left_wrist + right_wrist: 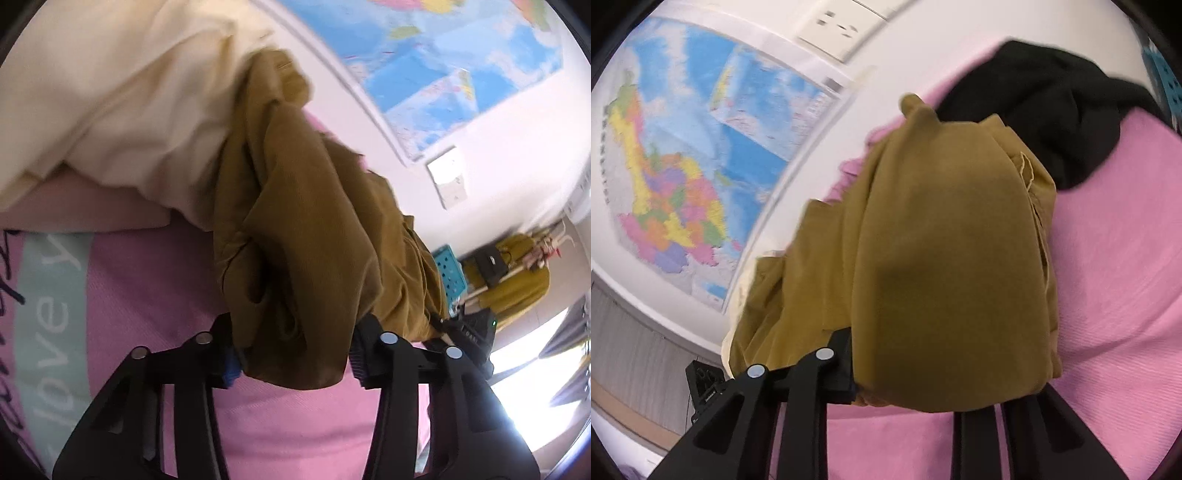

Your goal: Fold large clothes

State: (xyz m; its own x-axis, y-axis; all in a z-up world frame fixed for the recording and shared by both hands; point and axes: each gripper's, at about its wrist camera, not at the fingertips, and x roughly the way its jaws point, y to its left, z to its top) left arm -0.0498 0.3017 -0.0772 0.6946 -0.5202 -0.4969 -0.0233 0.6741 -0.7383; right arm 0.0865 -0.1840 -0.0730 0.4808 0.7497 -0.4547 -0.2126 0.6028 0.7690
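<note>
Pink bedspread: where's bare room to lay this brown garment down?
Free: the pink bedspread right of the brown garment, below the black clothing. Crowded: the far left, under the cream fabric.

home bedroom, pink bed cover (295, 424), cream pillow (129, 92), wall map (683, 166), wall socket (838, 27)

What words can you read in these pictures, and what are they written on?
"love y": white letters on the pale green stripe of the pink bedspread, cut off by a pillow.
Dark script at the bedspread's edge: cut off, unreadable.
Wall map labels: too blurred.
Black device print: too small.
</note>
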